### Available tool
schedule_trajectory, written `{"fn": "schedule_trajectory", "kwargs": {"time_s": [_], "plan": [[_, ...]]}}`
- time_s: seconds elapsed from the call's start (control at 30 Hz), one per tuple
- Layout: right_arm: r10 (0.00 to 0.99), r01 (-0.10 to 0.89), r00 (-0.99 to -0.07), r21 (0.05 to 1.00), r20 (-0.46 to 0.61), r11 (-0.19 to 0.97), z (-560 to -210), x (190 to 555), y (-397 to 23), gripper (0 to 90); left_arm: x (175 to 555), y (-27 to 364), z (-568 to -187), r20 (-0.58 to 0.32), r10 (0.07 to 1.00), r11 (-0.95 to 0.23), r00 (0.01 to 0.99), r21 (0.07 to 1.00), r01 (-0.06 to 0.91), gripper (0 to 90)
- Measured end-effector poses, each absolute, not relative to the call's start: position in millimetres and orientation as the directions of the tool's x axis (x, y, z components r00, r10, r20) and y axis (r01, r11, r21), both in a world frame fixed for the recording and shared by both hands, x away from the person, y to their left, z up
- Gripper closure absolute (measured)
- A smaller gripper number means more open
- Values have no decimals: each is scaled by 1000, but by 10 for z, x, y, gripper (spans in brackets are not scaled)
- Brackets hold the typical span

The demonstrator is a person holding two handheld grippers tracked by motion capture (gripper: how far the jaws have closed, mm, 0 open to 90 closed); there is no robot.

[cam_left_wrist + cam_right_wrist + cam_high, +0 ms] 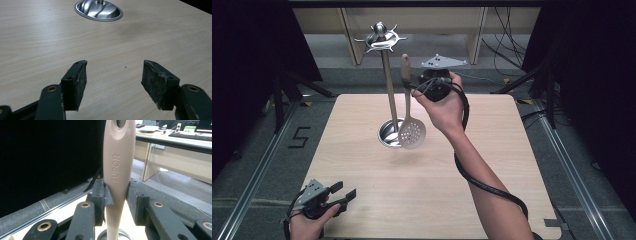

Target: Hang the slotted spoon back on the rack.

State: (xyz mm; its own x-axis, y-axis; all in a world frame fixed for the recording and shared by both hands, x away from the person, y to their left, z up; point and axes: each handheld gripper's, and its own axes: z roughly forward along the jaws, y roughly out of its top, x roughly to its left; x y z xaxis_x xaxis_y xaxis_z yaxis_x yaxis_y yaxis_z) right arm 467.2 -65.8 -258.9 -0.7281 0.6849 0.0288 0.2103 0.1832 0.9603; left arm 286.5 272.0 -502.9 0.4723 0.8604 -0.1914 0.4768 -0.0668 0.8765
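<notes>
From above we see our right tongs [418,82] raised over the far half of the surface [422,190], pinching the beige handle of a slotted spoon [411,131] that hangs upright, its round perforated bowl low beside the steel base of the utensil stand [385,85]. The right gripper view adds what the high view cannot: both pads press the handle [117,170] from either side, a raised brand name runs along it, and a hanging hole sits near its top, cut off by the frame. Our right hand [443,106] wraps the tongs' body with the wrist bent and the forearm rising from the near edge. Our left tongs [343,196] rest near the near left corner, spread with nothing between them; the left gripper view shows bare wood between the pads [75,83] and the stand's base [98,10] farther off, its pole cut off.
</notes>
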Motion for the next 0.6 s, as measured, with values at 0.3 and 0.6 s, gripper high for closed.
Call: {"fn": "schedule_trajectory", "kwargs": {"time_s": [0.3,0.6], "plan": [[676,207,-737,959,23,193,-2552,4765,-514,697,2861,2729,-5026,-196,860,-62,471,876,478,356],[678,216,-735,954,17,210,-2513,4839,-438,696,2860,2723,-5025,-201,859,-57,471,877,478,355]]}}
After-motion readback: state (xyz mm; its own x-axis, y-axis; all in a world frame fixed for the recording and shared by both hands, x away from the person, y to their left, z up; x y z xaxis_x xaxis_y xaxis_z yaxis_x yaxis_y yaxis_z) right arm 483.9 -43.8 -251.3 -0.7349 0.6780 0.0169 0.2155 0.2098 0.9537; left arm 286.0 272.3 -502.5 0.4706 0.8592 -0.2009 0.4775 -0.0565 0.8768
